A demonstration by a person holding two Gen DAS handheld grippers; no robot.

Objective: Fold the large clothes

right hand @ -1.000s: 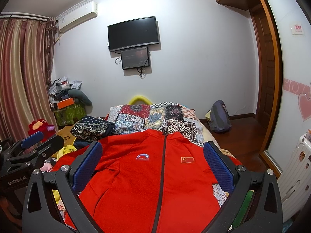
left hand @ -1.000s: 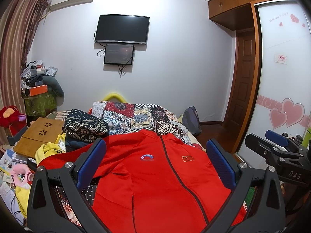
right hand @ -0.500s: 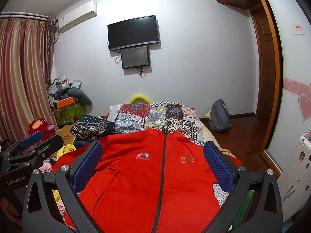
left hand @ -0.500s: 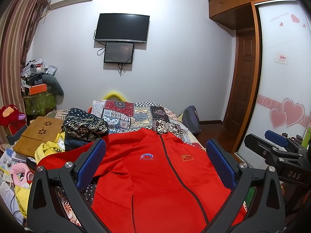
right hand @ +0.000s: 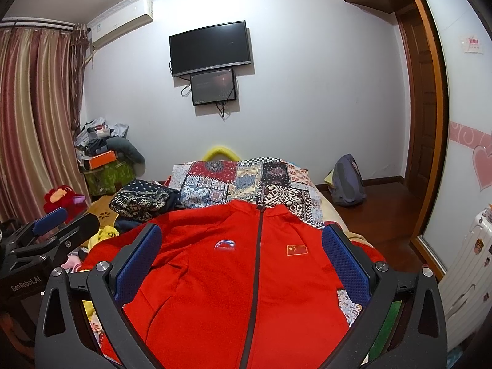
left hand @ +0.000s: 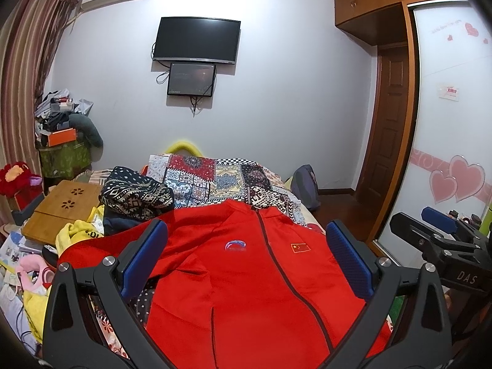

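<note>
A red zip-up jacket (left hand: pixel 255 283) (right hand: pixel 240 276) lies face up and spread flat on the bed, collar toward the far wall, a dark zipper down its middle. A round logo and a small flag patch sit on its chest. My left gripper (left hand: pixel 246 246) hovers open above the jacket's chest, nothing between its blue pads. My right gripper (right hand: pixel 241 243) also hangs open over the jacket and holds nothing. Each gripper shows at the edge of the other's view.
A patchwork quilt (left hand: pixel 221 181) covers the bed beyond the collar. A dark patterned garment pile (left hand: pixel 135 196) and a wooden lap table (left hand: pixel 61 212) lie left. Clutter fills the left floor. A backpack (right hand: pixel 347 181) sits by the wall; a wardrobe (left hand: pixel 446 123) stands right.
Both views have drifted very slightly; the jacket and both grippers stay as they were.
</note>
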